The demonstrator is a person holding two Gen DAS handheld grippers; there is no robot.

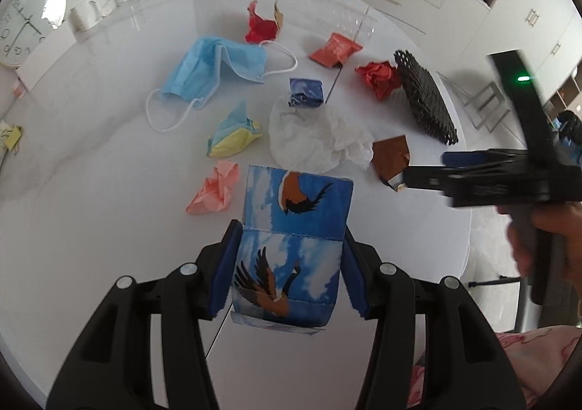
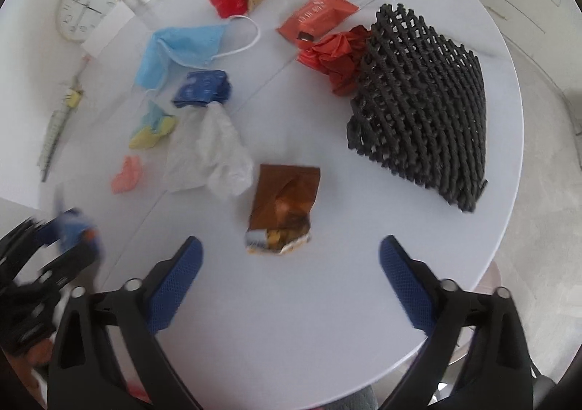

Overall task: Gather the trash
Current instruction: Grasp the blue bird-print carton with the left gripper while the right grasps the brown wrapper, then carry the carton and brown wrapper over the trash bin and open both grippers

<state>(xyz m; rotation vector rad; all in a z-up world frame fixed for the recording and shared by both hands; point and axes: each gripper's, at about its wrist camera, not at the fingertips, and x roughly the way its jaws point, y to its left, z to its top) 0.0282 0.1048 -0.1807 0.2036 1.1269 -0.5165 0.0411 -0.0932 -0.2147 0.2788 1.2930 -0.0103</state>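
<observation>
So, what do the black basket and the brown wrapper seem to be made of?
Basket: looks like woven cord or wicker, matte black, with an open lattice you can see through. Wrapper: probably metallised plastic film, glossy brown, creased, with a torn end.

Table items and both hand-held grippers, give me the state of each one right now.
left hand-held gripper: shut on the bird-print bag
bird-print bag: upright, held
right hand-held gripper: open, nothing between the pads
brown wrapper: torn open, lying flat
face mask: lying crumpled
black mesh basket: tipped on its side
white tissue: crumpled
</observation>
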